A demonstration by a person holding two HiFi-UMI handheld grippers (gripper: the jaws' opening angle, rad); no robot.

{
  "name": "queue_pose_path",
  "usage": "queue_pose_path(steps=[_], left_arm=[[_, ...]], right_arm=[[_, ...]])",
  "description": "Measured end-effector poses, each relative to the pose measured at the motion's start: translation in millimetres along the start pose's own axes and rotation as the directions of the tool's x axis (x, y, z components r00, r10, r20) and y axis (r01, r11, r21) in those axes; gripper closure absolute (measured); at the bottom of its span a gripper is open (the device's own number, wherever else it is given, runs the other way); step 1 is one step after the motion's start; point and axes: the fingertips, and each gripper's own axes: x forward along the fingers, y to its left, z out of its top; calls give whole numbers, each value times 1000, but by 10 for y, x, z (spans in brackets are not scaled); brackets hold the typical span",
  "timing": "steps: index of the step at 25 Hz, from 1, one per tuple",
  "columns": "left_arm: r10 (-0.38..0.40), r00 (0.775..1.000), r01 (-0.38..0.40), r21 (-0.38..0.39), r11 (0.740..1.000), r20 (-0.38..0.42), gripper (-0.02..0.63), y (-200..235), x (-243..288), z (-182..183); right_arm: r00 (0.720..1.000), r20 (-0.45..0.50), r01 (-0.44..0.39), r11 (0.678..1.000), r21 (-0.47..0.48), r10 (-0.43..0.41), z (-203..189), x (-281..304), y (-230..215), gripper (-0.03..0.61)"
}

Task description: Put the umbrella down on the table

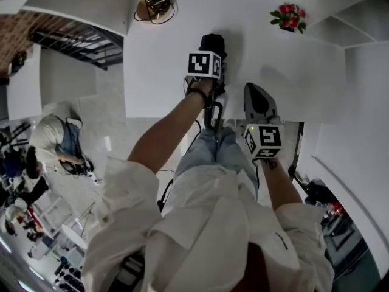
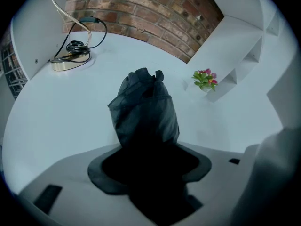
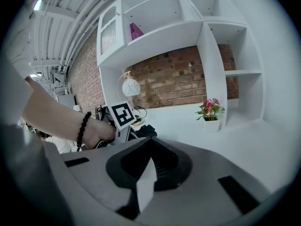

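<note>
Left gripper at top centre of head view, over white tabletop. Jaws clamped on black folded umbrella, which fills centre of left gripper view and sticks out ahead of jaws toward tabletop. Contact with tabletop unclear. Right gripper lower right of left one, jaws closed, empty. Flowers upper right, lamp base upper left.
</note>
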Motion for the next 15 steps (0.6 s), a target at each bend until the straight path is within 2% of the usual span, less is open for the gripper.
queue_pose_path(steps=[11, 15], left_arm=[[62, 997, -60, 50, 997, -38, 281, 18, 51, -2], [54, 998, -52, 44, 998, -27, 261, 63, -40, 18]], right_arm=[[1000, 16, 13, 1000, 6, -13, 58, -65, -5, 561], [999, 28, 20, 1000, 6, -20, 119, -101, -14, 560]])
